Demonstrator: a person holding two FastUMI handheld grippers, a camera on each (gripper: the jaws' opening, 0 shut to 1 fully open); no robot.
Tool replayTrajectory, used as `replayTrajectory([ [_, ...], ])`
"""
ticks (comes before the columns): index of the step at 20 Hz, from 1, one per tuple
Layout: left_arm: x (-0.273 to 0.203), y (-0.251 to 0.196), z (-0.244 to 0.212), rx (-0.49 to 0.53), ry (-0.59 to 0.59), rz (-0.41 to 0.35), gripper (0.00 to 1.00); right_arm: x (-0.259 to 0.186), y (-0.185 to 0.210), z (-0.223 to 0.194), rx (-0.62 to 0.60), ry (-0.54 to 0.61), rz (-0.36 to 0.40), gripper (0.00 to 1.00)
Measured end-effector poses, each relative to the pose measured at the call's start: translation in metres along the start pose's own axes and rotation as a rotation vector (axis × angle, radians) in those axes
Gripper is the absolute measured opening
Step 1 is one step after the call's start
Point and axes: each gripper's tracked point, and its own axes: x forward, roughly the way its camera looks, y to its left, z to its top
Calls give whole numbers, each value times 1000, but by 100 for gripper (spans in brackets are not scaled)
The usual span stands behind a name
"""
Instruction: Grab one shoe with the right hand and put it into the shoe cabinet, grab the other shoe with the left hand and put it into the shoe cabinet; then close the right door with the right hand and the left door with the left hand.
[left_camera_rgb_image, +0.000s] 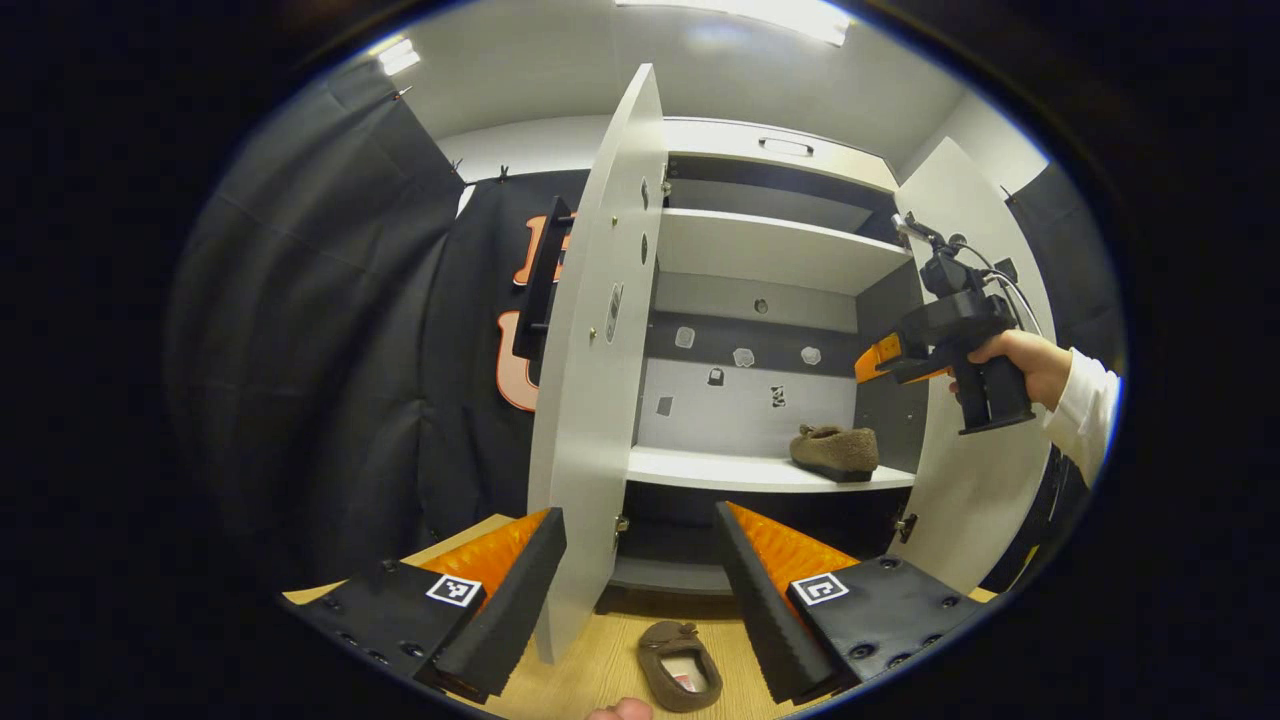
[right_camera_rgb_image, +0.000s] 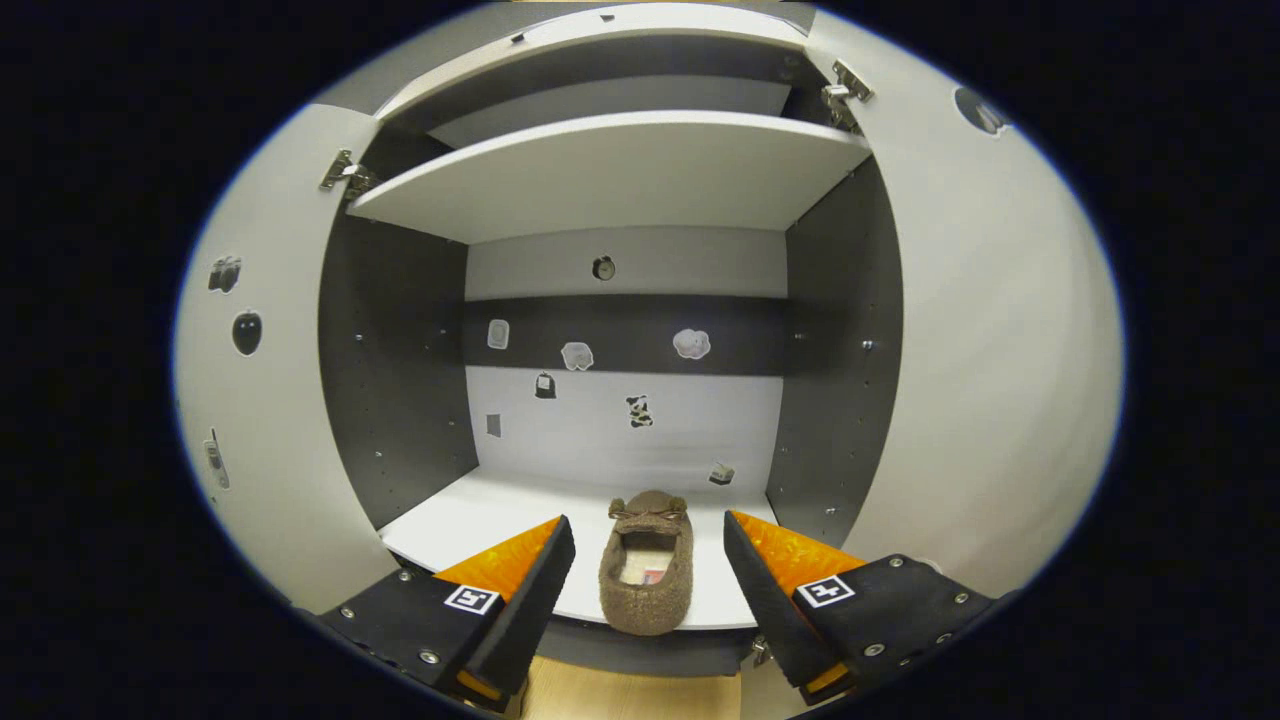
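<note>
- One brown slipper (right_camera_rgb_image: 647, 575) already sits on the lower shelf (right_camera_rgb_image: 470, 520) of the shoe cabinet (left_camera_rgb_image: 760, 250), toward the right side, its heel at the shelf's front edge and its toe pointing at the back wall.
- The right tool (right_camera_rgb_image: 645, 585) hangs in front of that shelf with its jaws spread wide, one on either side of the slipper and neither touching it, so it holds nothing. In the left gripper view it shows farther off (left_camera_rgb_image: 872, 362), held by a hand (left_camera_rgb_image: 1025, 362) in a white sleeve at the cabinet's right side.
- The second slipper (left_camera_rgb_image: 680, 665) lies on the wooden desk (left_camera_rgb_image: 590, 670) just in front of the cabinet's foot, opening upward, its long axis running roughly toward the cabinet.
- The left tool (left_camera_rgb_image: 640, 590) is wide open and empty, and this slipper lies low between its two fingers, a little below the tips. It looks by far the nearer tool to that shoe, which suits the task's left-hand grab.
- The left door (left_camera_rgb_image: 600, 350) stands open edge-on just behind the left tool, with its lower corner near the slipper; my guess is the descent should keep to the right of that edge.
- The right door (left_camera_rgb_image: 975, 470) also stands open, so both closings remain to be done.
</note>
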Motion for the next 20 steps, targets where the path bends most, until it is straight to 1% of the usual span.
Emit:
replayTrajectory([
  [2,-2,-7,-1,-3,-1,-20,96,-27,2,1,-2,-31,6,92],
  [5,-6,-17,-6,-5,11,-50,96,-62,-1,-9,2,-70,-9,92],
  [9,-8,-28,-20,-2,51,-75,96,-102,3,-43,49,-75,2,92],
  [12,-8,-27,-37,-5,95,-57,96,-133,9,-68,91,-69,19,92],
  [14,-8,-27,-51,-30,143,-48,96,-141,8,-85,105,-74,25,92],
  [15,-9,-28,-57,-41,162,-47,99,-144,4,-95,118,-76,12,92],
  [16,-9,-27,-63,-43,179,-42,97,-148,0,-106,136,-71,4,92],
  [17,-9,-26,-69,-34,195,-36,97,-149,-4,-116,156,-69,-7,92],
  [18,-10,-25,-74,-19,207,-30,94,-151,-9,-121,178,-79,-20,92],
  [19,-11,-24,-79,-5,221,-26,97,-153,-12,-122,186,-97,-22,92],
  [20,-11,-25,-83,1,233,-28,94,-155,-18,-123,176,-107,-32,92],
])
